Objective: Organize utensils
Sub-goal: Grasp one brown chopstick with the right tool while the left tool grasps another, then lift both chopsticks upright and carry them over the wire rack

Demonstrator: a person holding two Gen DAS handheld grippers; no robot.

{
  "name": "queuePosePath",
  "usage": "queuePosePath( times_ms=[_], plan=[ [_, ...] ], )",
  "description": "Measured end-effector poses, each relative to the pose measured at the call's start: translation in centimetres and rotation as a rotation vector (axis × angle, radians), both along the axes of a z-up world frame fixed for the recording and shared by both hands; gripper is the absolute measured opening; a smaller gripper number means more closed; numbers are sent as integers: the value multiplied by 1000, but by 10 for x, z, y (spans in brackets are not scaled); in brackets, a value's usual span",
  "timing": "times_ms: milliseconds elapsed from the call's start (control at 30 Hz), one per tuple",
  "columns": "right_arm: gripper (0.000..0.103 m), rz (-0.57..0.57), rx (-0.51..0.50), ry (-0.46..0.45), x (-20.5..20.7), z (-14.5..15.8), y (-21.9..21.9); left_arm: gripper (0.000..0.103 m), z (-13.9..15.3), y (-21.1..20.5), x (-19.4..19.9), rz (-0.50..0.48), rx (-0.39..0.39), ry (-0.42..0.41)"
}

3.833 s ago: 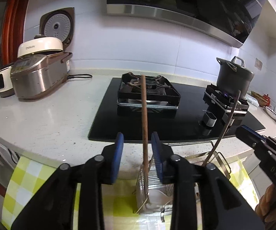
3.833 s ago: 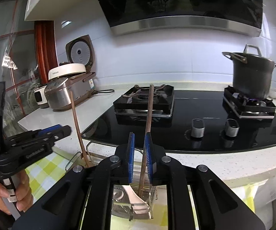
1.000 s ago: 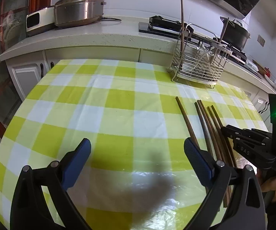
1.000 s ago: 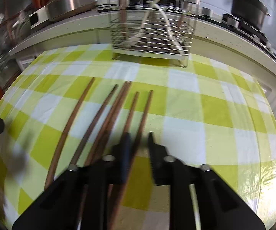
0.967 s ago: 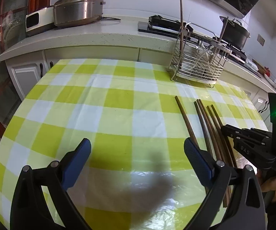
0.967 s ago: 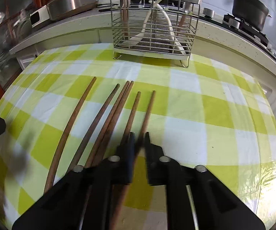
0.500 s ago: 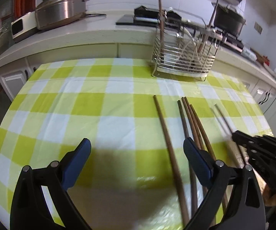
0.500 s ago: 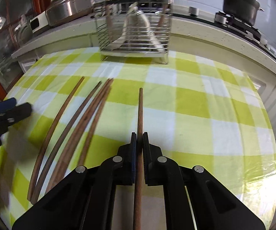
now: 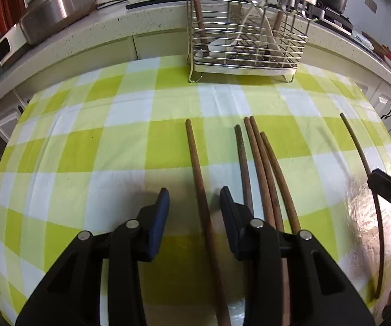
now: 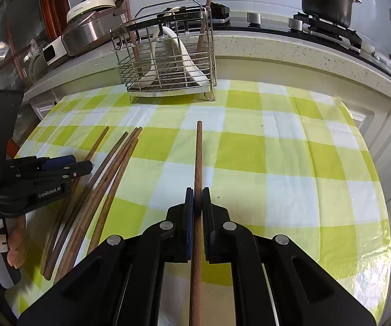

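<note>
A: What's laid out, biggest first?

B: A checked tablecloth (image 10: pixel 290 163), then the wire rack (image 10: pixel 168 62) at its far edge with a couple of sticks and a white spoon (image 10: pixel 179 54) already standing in it.

A: And the chopsticks?

B: The loose chopsticks (image 9: pixel 260 168) lie on the cloth. One single chopstick (image 9: pixel 199 179) lies apart, between the jaws of the left gripper (image 9: pixel 194 206), which have just been closing but don't touch it yet.

A: The other hand?

B: The right gripper (image 10: pixel 198 203) is clamped on a lifted chopstick (image 10: pixel 198 157), pointing toward the rack.

A: So the step?

B: Picking up, I'd judge. Next: finish the left pinch squarely, then carry both over and drop them upright into the rack.
</note>
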State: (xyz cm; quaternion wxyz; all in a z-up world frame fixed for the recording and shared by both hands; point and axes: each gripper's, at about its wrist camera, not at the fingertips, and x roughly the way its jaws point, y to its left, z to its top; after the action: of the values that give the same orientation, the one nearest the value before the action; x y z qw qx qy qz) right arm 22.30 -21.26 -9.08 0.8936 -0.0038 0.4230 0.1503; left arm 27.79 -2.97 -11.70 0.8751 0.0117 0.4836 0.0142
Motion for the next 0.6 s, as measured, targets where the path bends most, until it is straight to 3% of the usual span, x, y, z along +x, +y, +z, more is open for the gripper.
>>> queuePosePath(
  times_ms=[67, 100, 133, 367, 600],
  plan=[
    [7, 9, 7, 5, 1, -1, -1, 26, 0, -2, -2, -10, -2, -6],
    [7, 14, 8, 6, 1, -2, -2, 12, 0, -3, -3, -18, 7, -10],
    [7, 18, 9, 7, 1, -3, -2, 8, 0, -3, -4, -24, 15, -11],
    [7, 34, 23, 18, 3, -5, 2, 6, 2, 7, -7, -56, -37, -6],
    [7, 41, 24, 0, 1, 3, 10, 6, 20, 18, -22, -65, -68, -59]
  ],
)
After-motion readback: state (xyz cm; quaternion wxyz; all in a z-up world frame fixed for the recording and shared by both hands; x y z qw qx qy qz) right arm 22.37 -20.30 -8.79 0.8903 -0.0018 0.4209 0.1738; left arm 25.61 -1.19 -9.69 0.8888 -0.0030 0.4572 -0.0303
